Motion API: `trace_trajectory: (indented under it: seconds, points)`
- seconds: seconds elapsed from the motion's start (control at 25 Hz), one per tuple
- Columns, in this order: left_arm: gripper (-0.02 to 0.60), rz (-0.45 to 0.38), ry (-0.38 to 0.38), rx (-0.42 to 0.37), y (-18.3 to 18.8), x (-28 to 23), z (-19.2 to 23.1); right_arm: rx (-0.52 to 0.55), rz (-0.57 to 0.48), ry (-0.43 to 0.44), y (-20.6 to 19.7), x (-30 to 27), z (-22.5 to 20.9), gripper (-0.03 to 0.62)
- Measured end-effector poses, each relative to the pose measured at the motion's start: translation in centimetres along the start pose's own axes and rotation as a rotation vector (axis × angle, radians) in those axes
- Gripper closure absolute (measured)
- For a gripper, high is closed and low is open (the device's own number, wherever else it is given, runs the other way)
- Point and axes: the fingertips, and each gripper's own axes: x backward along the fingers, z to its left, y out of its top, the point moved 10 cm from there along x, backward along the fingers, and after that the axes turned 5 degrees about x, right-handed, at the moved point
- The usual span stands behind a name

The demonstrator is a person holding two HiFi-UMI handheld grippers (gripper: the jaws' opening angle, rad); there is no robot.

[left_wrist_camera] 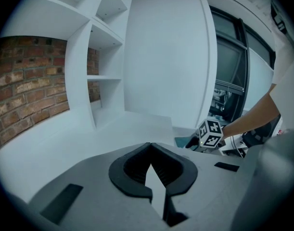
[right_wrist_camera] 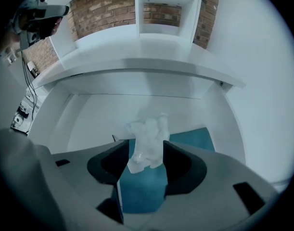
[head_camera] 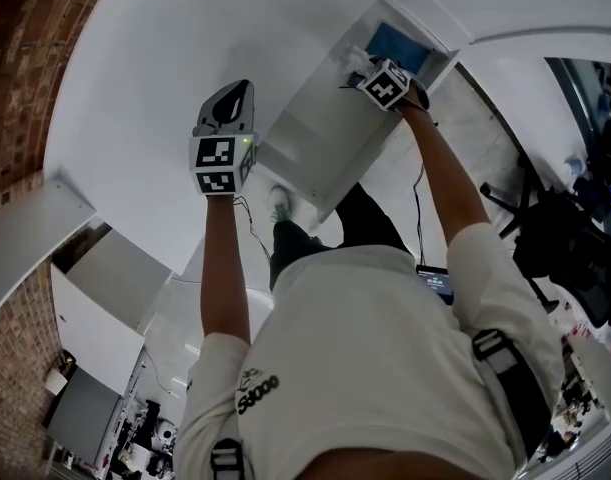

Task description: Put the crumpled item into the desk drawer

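The crumpled white item (right_wrist_camera: 147,143) hangs between the wide-apart jaws of my right gripper (right_wrist_camera: 147,150), over the open desk drawer (right_wrist_camera: 103,114). The pads do not press on it, and its outline is blurred. A blue flat thing (right_wrist_camera: 197,138) lies on the drawer's floor beneath. In the head view my right gripper (head_camera: 357,68) reaches into the drawer (head_camera: 425,68) with the white item (head_camera: 351,60) at its tip. My left gripper (head_camera: 235,93) hovers over the white desk top (head_camera: 135,78), shut and holding nothing. In its own view the left gripper (left_wrist_camera: 149,149) has its jaws together.
White shelves (left_wrist_camera: 96,57) and a brick wall (left_wrist_camera: 21,95) stand behind the desk. The desk's front edge (right_wrist_camera: 137,66) overhangs the drawer. A window with dark frames (left_wrist_camera: 233,66) is at the right. Office clutter (head_camera: 575,218) lies on the floor to the right.
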Motion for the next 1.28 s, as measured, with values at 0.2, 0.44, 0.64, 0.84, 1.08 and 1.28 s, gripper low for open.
trace_trajectory:
  seconds: [0.2, 0.44, 0.64, 0.84, 1.08, 1.28]
  points:
    - [0.566, -0.038, -0.026, -0.024, 0.7, 1.1, -0.2, -0.045, -0.034, -0.053, -0.4, 3.7, 0.0, 0.391]
    - [0.566, -0.116, -0.073, -0.072, 2.4, 3.3, -0.4, -0.17, -0.138, -0.213, -0.6, 10.9, 0.3, 0.431]
    - [0.565, -0.178, -0.107, -0.121, 4.1, 5.6, -0.4, -0.227, -0.241, -0.402, -0.4, 18.1, 2.1, 0.542]
    - [0.565, -0.24, -0.142, -0.188, 6.0, 8.7, -0.9, -0.3, -0.36, -0.542, -0.6, 25.6, 5.4, 0.583]
    - [0.566, -0.309, -0.182, -0.238, 7.3, 13.5, -1.1, -0.339, -0.477, -0.663, -0.4, 33.7, 11.8, 0.588]
    - [0.566, -0.357, -0.237, -0.303, 8.3, 17.2, -1.4, -0.339, -0.542, -0.754, -0.1, 38.6, 17.8, 0.588]
